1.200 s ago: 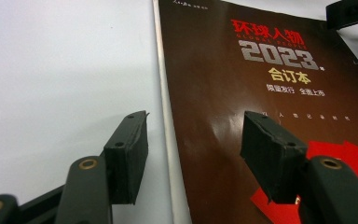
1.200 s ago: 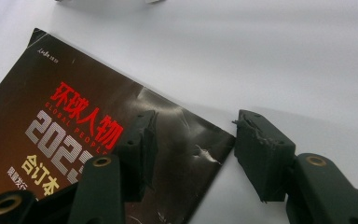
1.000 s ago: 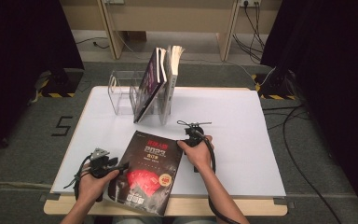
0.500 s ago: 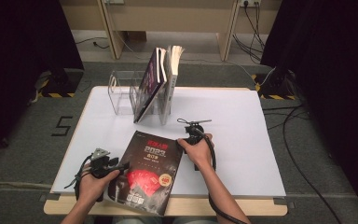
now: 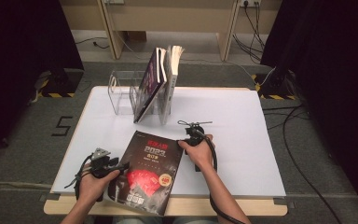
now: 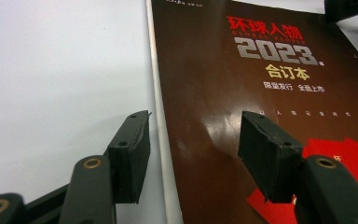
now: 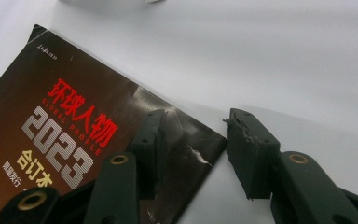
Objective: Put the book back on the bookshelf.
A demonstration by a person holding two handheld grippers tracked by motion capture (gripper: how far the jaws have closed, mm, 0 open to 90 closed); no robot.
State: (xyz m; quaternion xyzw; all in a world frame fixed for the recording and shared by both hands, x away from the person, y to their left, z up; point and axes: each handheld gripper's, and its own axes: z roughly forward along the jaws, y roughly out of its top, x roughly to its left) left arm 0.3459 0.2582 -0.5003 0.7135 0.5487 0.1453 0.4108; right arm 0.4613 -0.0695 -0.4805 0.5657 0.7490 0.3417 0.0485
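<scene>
high view – magazine (image 5: 148, 172): I see it flat on the table (image 5: 242, 116), dark cover up, near the front edge, one corner just over it.
high view – left gripper (image 5: 121, 166): in my left hand, at the magazine's left edge, jaws pointing across it.
high view – right gripper (image 5: 186, 141): in my right hand, at the magazine's upper right corner.
high view – rack (image 5: 121, 93): clear, at the table's back, well apart from the magazine; books (image 5: 161, 79) lean in it.
left gripper view – left gripper (image 6: 193, 144): released, jaws wide. One jaw over bare table, the other over the cover; the magazine's spine edge (image 6: 161, 140) runs between them. No pad pressing that I can see.
right gripper view – right gripper (image 7: 193, 140): jaws just been closing, corner (image 7: 200, 149) of the magazine between them. One jaw over the creased cover, the other over the table beside the corner. Not clenched yet, gap on the table side.
</scene>
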